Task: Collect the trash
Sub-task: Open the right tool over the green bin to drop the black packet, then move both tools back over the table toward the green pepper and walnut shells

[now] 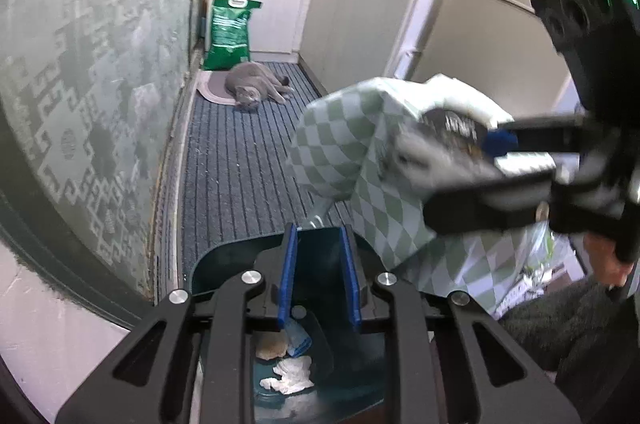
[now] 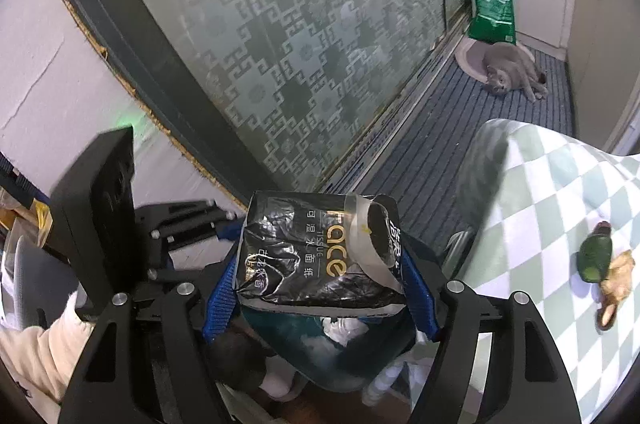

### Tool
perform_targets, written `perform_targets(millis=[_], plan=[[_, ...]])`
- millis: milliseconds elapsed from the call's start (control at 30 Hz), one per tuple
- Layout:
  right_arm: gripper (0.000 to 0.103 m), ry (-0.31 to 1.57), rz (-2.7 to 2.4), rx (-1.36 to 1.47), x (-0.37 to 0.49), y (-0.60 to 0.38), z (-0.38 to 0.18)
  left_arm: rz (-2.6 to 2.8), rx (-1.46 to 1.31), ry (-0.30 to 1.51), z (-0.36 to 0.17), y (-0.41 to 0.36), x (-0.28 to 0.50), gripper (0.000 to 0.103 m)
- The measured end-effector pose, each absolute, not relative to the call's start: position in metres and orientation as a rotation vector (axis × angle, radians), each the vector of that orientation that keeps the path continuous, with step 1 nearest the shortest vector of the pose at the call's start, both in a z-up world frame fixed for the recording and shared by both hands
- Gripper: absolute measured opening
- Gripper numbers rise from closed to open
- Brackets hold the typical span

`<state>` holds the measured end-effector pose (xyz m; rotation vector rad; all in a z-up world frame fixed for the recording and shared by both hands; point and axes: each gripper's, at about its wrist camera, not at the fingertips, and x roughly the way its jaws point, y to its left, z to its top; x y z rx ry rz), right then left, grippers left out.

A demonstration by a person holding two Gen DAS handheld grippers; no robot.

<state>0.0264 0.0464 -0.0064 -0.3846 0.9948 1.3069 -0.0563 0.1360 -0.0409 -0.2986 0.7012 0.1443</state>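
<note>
My left fingers clamp the bin wall; tissues and scraps already lie inside. My right fingers grip a black wrapper over the bin, not yet dropped. A peel remains on the checkered desk.
</note>
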Motion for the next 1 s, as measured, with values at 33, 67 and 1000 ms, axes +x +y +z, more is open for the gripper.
perform_targets(millis=[33,67,1000], plan=[[0.073,0.995,1.308,-0.390,0.025,0.047,-0.007,0.147,-0.308,0.689,-0.039,0.138,-0.058,0.022],[0.074,0.998,1.311,-0.392,0.025,0.048,-0.008,0.148,-0.317,0.673,-0.036,0.141,-0.060,0.021],[0.088,0.886,1.213,-0.242,0.068,-0.016,0.021,0.045,-0.273,0.591,-0.009,0.096,-0.031,0.022]])
